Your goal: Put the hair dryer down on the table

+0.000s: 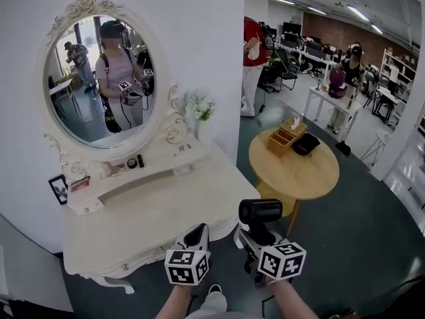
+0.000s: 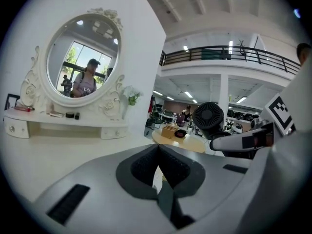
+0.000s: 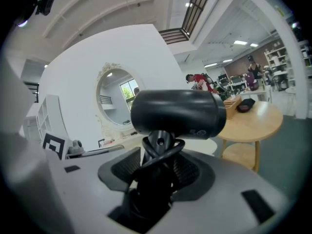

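Note:
A black hair dryer [image 1: 260, 211] stands upright by its handle in my right gripper [image 1: 255, 236], which is shut on it just off the right front corner of the white dressing table [image 1: 153, 218]. In the right gripper view the dryer's barrel [image 3: 175, 112] lies across the jaws, with its cord wound round the handle. My left gripper [image 1: 197, 234] hovers over the table's front right edge, shut with nothing between its jaws [image 2: 158, 147]. From the left gripper view the dryer's rear grille [image 2: 208, 119] shows to the right.
An oval mirror [image 1: 99, 78] stands at the table's back above a shelf with small items [image 1: 131, 163], a picture frame [image 1: 58, 188] and a flower vase [image 1: 201, 111]. A round wooden table [image 1: 312, 171] to the right carries a wooden organiser [image 1: 287, 137] and a black pouch [image 1: 306, 143]. People stand further back.

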Action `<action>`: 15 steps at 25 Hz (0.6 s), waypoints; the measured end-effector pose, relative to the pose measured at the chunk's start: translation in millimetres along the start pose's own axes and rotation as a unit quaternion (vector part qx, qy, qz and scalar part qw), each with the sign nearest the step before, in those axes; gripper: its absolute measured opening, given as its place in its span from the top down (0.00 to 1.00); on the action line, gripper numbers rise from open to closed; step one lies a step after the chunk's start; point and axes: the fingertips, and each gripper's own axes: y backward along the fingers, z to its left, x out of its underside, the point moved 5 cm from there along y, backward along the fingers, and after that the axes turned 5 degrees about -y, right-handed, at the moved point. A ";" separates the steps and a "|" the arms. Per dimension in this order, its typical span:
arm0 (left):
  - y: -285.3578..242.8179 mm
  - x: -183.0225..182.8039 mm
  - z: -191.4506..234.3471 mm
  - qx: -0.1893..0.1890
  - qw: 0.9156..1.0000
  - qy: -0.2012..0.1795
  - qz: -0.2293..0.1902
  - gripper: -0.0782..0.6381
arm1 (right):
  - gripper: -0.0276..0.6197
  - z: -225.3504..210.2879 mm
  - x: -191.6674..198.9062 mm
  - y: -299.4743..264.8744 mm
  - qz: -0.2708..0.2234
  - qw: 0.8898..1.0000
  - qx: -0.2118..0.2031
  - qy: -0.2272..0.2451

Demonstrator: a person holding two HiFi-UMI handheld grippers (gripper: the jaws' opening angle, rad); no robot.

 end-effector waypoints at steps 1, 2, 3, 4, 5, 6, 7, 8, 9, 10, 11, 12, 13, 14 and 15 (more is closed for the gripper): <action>-7.3 -3.3 6.1 0.000 1.000 -0.002 0.000 0.89 | 0.64 -1.7 -4.3 -9.1 0.001 1.000 0.002 -0.001; -14.2 -6.2 12.2 0.000 1.000 -0.003 0.001 0.89 | 0.64 -3.2 -8.3 -17.7 0.001 1.000 0.004 -0.003; -20.9 -8.8 18.5 0.000 1.000 -0.003 0.001 0.89 | 0.64 -4.5 -11.8 -26.0 0.001 1.000 0.005 -0.004; -27.2 -10.9 25.0 0.000 1.000 -0.003 0.002 0.89 | 0.64 -5.4 -14.9 -34.1 0.001 1.000 0.006 -0.006; -33.0 -12.6 31.4 0.001 1.000 -0.002 0.003 0.89 | 0.64 -5.9 -17.4 -42.0 0.002 1.000 0.008 -0.007; -38.4 -14.4 37.6 0.002 1.000 0.000 0.004 0.89 | 0.64 -6.1 -19.7 -49.7 0.003 1.000 0.009 -0.008; -43.3 -16.2 43.5 0.003 1.000 0.001 0.004 0.89 | 0.64 -6.2 -21.8 -57.2 0.005 1.000 0.010 -0.008; -48.0 -18.1 48.9 0.005 1.000 0.002 0.005 0.89 | 0.64 -6.1 -23.9 -64.5 0.007 1.000 0.011 -0.008; -52.2 -19.9 54.0 0.006 1.000 0.003 0.005 0.89 | 0.64 -5.9 -25.7 -71.5 0.008 1.000 0.012 -0.008; -56.1 -21.4 58.8 0.007 1.000 0.003 0.005 0.89 | 0.64 -5.5 -27.1 -78.2 0.010 1.000 0.012 -0.008; -59.5 -22.5 63.3 0.008 1.000 0.004 0.005 0.89 | 0.64 -5.1 -28.0 -84.5 0.012 1.000 0.013 -0.008; -62.5 -23.6 67.5 0.009 1.000 0.004 0.006 0.89 | 0.64 -4.7 -28.6 -90.5 0.014 1.000 0.013 -0.007; -65.2 -24.6 71.5 0.010 1.000 0.005 0.005 0.89 | 0.64 -4.5 -29.2 -96.3 0.017 1.000 0.014 -0.006; -67.8 -26.0 75.3 0.011 1.000 0.006 0.005 0.89 | 0.64 -4.6 -29.9 -102.0 0.019 1.000 0.015 -0.004; -70.2 -27.3 78.8 0.012 1.000 0.006 0.005 0.89 | 0.64 -4.8 -30.6 -107.5 0.022 1.000 0.016 -0.002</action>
